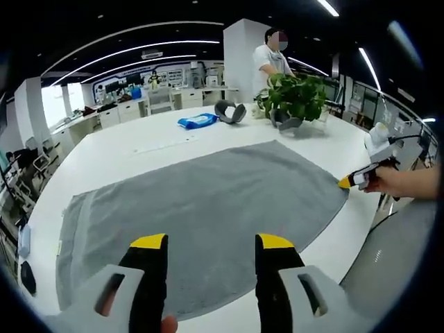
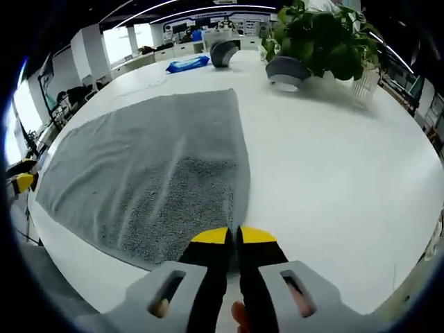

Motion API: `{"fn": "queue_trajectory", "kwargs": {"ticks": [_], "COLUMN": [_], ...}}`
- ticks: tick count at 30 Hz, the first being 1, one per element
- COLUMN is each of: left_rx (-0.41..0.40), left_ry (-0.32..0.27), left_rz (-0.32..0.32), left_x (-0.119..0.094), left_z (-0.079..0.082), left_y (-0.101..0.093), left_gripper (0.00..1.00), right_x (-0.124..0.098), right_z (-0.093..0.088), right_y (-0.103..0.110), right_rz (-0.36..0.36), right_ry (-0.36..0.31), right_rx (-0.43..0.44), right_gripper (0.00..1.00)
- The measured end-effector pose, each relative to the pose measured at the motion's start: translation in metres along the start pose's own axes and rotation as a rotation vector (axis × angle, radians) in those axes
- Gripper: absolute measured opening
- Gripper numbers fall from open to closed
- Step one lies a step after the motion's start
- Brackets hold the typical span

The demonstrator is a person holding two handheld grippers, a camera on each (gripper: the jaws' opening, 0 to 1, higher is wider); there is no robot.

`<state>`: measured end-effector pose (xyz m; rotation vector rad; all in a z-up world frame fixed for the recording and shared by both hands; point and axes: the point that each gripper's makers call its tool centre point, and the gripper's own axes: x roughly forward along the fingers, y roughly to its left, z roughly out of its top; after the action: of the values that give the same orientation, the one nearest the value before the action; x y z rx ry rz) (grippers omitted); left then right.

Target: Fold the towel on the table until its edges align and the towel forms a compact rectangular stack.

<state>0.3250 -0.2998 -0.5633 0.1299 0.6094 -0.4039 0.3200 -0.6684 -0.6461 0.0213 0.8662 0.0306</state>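
While flat — towel (image 1: pixel 208 208), untouched

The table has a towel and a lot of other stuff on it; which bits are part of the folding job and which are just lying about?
Part of the job:
- grey towel, spread flat
- left gripper, open over its near edge
- right gripper, at the towel's corner
- white table

Just lying about:
- potted plant
- blue packet
- grey curved object
- person behind the table

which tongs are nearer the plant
Right. The right tongs sit at the towel corner on the plant's side; the left tongs hang over the opposite end.
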Motion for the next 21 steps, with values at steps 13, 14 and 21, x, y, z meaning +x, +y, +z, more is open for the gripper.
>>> {"fn": "queue_trajectory", "kwargs": {"ticks": [13,14,21], "left_rx": [-0.037,-0.033,0.013], "left_ry": [0.002,0.002,0.021], "left_rz": [-0.219,-0.229,-0.318], "left_x": [0.019,0.019,0.028], "left_z": [0.037,0.04,0.069], "left_y": [-0.068,-0.072,-0.116], "left_gripper": [0.3,0.3,0.29], "right_x": [-0.013,-0.014,-0.019], "right_z": [0.028,0.029,0.039], "right_y": [0.018,0.019,0.033], "right_rz": [0.07,0.075,0.118], "right_ry": [-0.105,-0.109,-0.145], "right_rx": [0.012,0.016,-0.014], "right_gripper": [0.02,0.02,0.02]}}
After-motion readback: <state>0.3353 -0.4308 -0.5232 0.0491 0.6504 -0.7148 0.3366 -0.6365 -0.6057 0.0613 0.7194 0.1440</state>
